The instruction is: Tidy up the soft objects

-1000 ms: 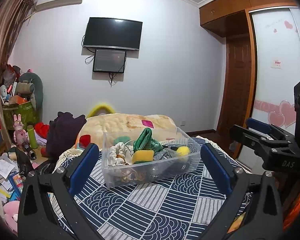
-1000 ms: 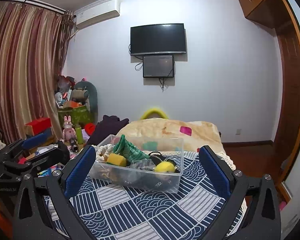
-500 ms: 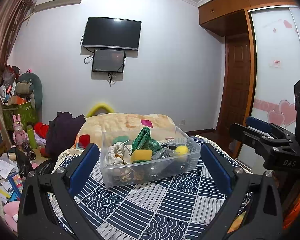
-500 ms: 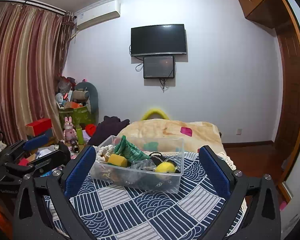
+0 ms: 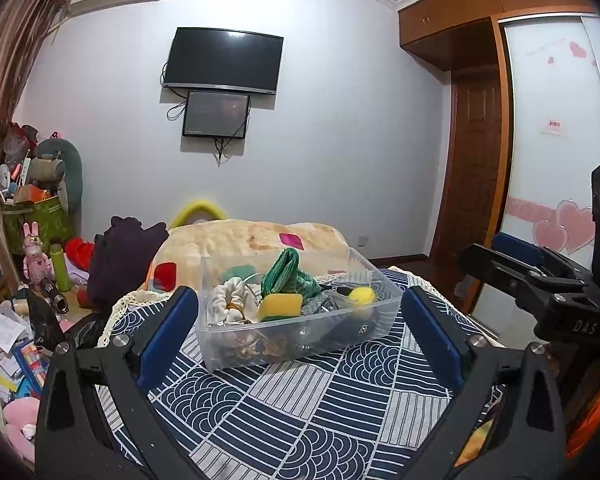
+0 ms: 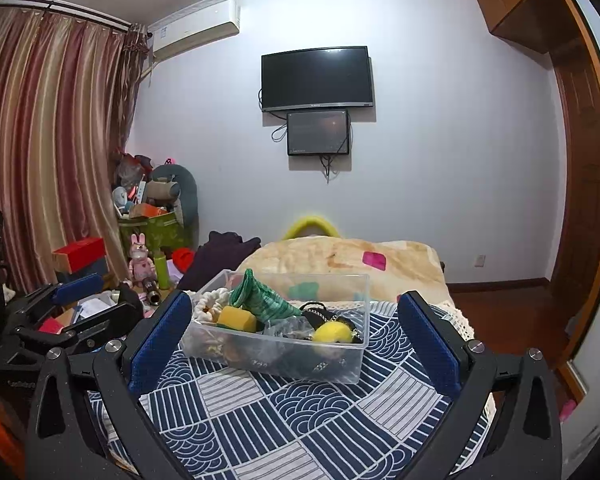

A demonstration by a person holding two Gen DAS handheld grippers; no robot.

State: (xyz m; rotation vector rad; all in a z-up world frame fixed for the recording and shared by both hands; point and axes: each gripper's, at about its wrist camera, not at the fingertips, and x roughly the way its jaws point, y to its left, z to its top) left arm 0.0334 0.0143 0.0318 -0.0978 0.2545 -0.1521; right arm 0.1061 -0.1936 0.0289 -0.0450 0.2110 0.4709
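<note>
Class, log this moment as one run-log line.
left hand-held gripper: open, empty | right hand-held gripper: open, empty | clear bin: on patterned cloth, full, untouched

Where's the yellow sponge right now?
The yellow sponge lies inside the clear bin, near its front wall, between the cream scrunchie and the green knit cloth; seen in both wrist views.

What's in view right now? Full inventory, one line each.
Clear plastic bin: 1, transparent, on the bed.
Patterned cloth: 1, navy and white, under the bin.
Green knit item: 1, green, in bin.
Sponge: 1, yellow, in bin.
Fuzzy ball: 1, yellow, in bin.
Scrunchie: 1, cream, in bin.
Blanket: 1, beige, behind bin.
TV: 1, black, on wall.
Left gripper: open, empty.
Right gripper: open, empty.
</note>
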